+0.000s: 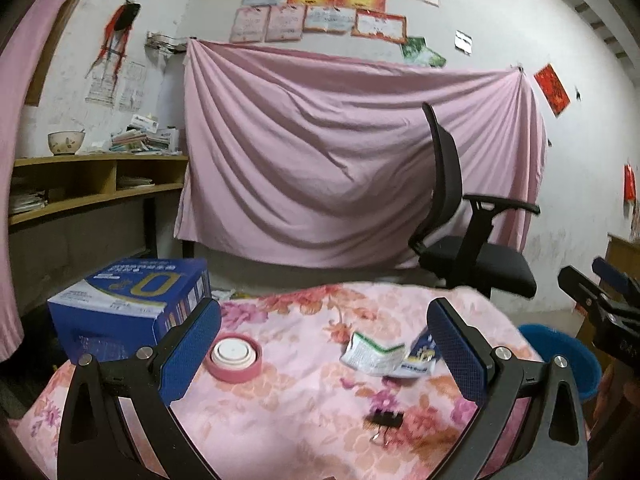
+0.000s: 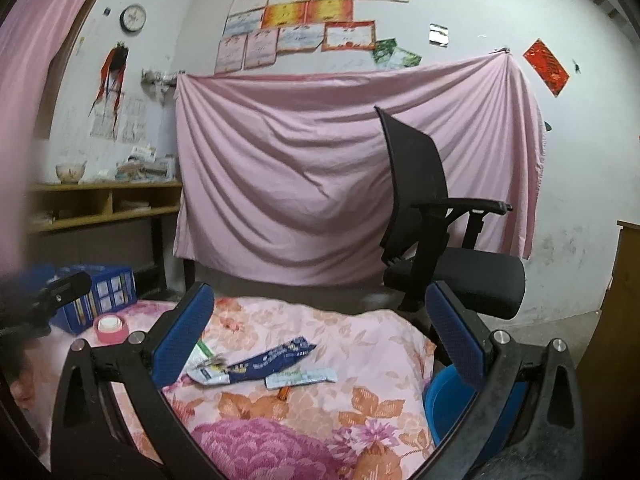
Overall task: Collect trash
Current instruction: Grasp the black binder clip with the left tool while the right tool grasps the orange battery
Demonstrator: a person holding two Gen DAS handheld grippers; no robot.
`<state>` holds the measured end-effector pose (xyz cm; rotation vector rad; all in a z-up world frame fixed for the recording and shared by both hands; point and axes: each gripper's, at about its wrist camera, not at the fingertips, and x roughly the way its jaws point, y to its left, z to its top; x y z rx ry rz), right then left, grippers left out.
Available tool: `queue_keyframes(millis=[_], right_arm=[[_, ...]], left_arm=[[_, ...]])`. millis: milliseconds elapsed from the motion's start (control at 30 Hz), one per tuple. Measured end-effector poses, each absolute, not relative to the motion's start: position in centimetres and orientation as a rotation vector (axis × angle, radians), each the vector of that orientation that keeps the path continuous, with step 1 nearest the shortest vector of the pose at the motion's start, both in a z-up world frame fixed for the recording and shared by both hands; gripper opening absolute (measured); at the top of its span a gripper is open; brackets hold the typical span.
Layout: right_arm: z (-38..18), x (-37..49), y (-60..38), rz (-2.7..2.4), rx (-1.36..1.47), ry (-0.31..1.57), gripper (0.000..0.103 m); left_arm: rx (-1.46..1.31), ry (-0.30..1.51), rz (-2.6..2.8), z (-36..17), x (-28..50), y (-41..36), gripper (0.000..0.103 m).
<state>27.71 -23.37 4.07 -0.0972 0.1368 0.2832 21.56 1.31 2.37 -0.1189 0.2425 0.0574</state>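
The left gripper [image 1: 324,348] and right gripper [image 2: 320,336] both hover with jaws spread wide, holding nothing. The crumpled wrappers [image 2: 256,368] lie on the floral cloth [image 2: 320,420], at 12 o'clock from the right gripper. The blue bin [image 2: 444,408] stands at 4 o'clock.

Three crumpled wrappers [image 2: 256,364], one pink jar [image 1: 236,357], one blue box [image 1: 132,300], one binder clip [image 1: 386,420], one blue bin [image 1: 560,356], one office chair [image 1: 472,216].
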Motion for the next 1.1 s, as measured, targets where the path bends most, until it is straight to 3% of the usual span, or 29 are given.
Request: queue_keyframes(millis=[533,700,767,833,1100], right_arm=[[-0.2,32.3,-22.4,0.343,-0.127,0.488,0.103],[-1.2,33.1,-21.6,0.360,-0.158,0.556,0.096],[-1.7,33.8,-21.3,0.367,-0.157,0.612,0.093],[-2.3,34.4,-21.0,0.370,-0.154,0.656,0.085],[-3.7,35.9,-20.3,0.361,-0.169,0.760,0.073]], left_arm=[[-0.082,0.511,-0.099,-1.3,25.1,0.5,0.099],[-0.080,0.598,-0.184,-2.2,26.0,-0.1,0.089],[-0.078,0.652,-0.221,-2.9,26.6,-0.4,0.071],[-0.077,0.699,-0.250,-3.6,27.1,-0.7,0.064],[-0.062,0.792,-0.289,-4.8,28.5,-1.6,0.049]])
